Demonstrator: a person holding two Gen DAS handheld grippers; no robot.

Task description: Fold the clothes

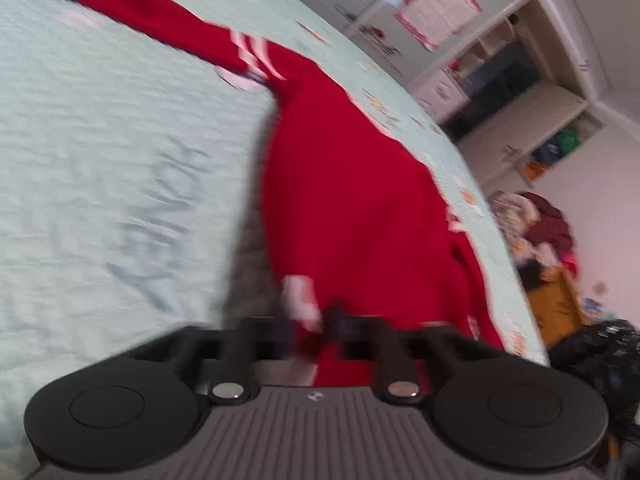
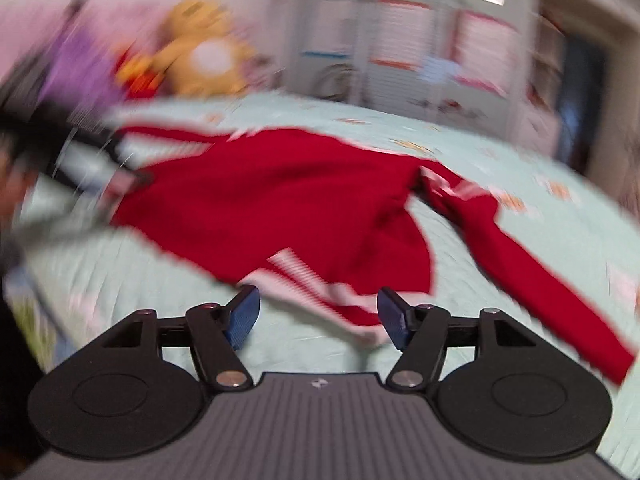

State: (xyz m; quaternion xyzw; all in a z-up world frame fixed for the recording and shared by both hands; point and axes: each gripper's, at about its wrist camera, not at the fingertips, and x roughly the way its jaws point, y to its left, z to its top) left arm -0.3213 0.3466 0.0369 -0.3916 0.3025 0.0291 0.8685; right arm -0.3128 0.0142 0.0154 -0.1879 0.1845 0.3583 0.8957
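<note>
Left claw [image 1: 306, 326] pinches red white-striped cloth top [image 1: 352, 208] to lift edge off mint bed cover [image 1: 100, 160]; right claw [image 2: 318, 316] wide, just before hem.

My right claw [image 2: 318, 312] hangs wide apart over bare bedspread [image 2: 160, 288], free to pass there. Ahead the red top [image 2: 288, 204] sprawls across the bed; its sleeve [image 2: 532, 268] bars the right. Left of the top lies open cover [image 1: 100, 152].
</note>
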